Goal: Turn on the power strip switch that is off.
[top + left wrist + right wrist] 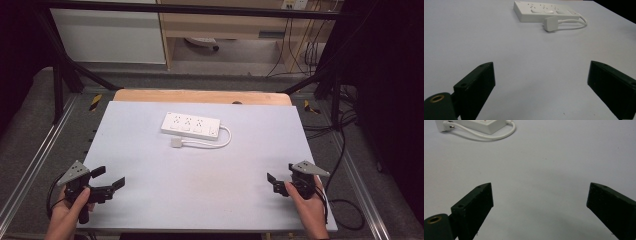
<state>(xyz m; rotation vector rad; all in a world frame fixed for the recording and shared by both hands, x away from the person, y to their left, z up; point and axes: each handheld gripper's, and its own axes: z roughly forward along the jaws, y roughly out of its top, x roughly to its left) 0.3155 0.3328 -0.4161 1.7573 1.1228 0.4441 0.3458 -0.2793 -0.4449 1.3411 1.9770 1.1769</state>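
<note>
Pale grey matting covers the table in front of you, with a strip of wooden edge showing along its far side and a dark floor with black frame bars and loose cables beyond. On the far half of the mat, near the middle, lies a white power strip, flat and set at a slight angle, with its white cord looping out from its right end and curling back to a white plug that rests on the mat just in front of the strip. Your left gripper sits at the near left corner of the mat, held in your left hand, and its jaws are spread wide with nothing between them; in the left gripper view the strip and plug lie well ahead. Your right gripper sits at the near right edge in your right hand, its jaws likewise spread apart and empty, and the right gripper view shows bare mat between them with the cord at the upper left. Both grippers are well apart from the strip
</note>
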